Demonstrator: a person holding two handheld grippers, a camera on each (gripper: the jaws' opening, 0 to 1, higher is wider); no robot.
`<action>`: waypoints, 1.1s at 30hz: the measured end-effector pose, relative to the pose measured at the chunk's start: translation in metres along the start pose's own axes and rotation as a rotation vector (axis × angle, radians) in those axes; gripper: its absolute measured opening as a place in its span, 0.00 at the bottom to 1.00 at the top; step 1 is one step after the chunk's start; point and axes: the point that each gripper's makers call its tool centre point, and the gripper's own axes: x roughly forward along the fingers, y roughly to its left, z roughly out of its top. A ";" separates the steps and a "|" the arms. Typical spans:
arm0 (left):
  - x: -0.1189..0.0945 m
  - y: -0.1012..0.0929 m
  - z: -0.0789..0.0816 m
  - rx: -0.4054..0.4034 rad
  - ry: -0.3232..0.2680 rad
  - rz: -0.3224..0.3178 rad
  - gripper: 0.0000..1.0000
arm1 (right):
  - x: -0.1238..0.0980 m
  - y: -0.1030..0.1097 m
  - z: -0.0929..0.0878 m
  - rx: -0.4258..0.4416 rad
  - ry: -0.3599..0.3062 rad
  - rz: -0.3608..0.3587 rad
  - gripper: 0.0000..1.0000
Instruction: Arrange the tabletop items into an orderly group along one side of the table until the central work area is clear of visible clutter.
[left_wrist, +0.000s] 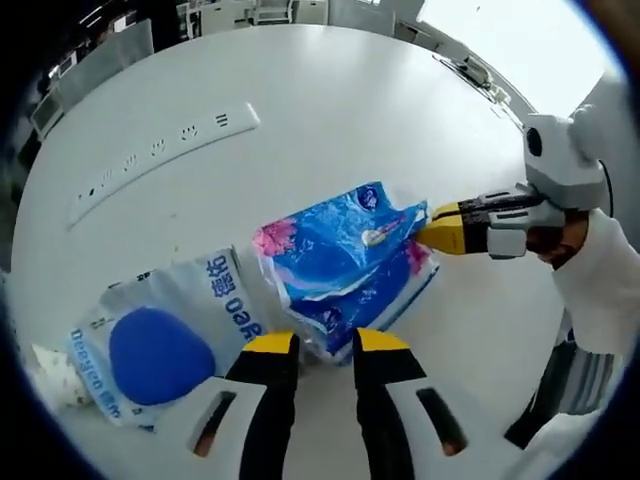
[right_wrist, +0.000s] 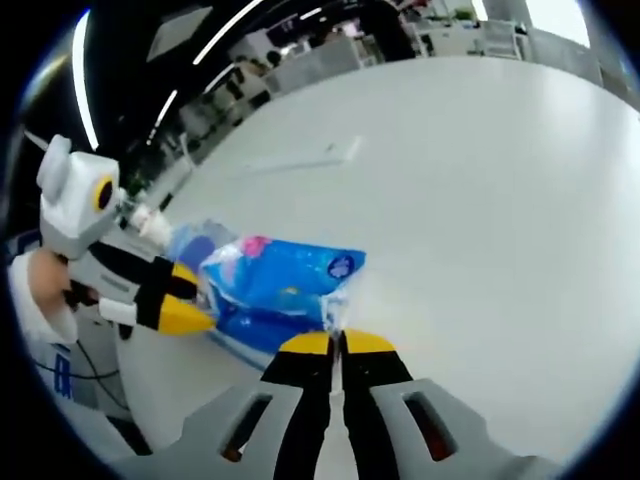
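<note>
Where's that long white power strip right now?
In the left gripper view the power strip lies on the white table, beyond the blue tissue pack and away from both grippers.

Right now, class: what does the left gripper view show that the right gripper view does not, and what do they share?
Left gripper view alone: the printing on the white and blue pack and the sockets of the white power strip. Right gripper view alone: the right gripper shut on a corner of the blue tissue pack, and dark room behind. Shared: the pack, the white table, the left gripper.
</note>
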 end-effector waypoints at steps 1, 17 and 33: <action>-0.001 0.000 0.000 0.005 -0.002 0.002 0.24 | 0.000 0.000 0.000 -0.002 0.000 0.000 0.00; -0.019 -0.007 -0.005 0.055 -0.040 0.001 0.66 | -0.002 0.003 -0.011 -0.061 0.020 -0.021 0.14; -0.037 -0.013 -0.015 0.005 -0.113 -0.025 0.77 | -0.028 0.015 -0.016 -0.064 -0.055 -0.038 0.45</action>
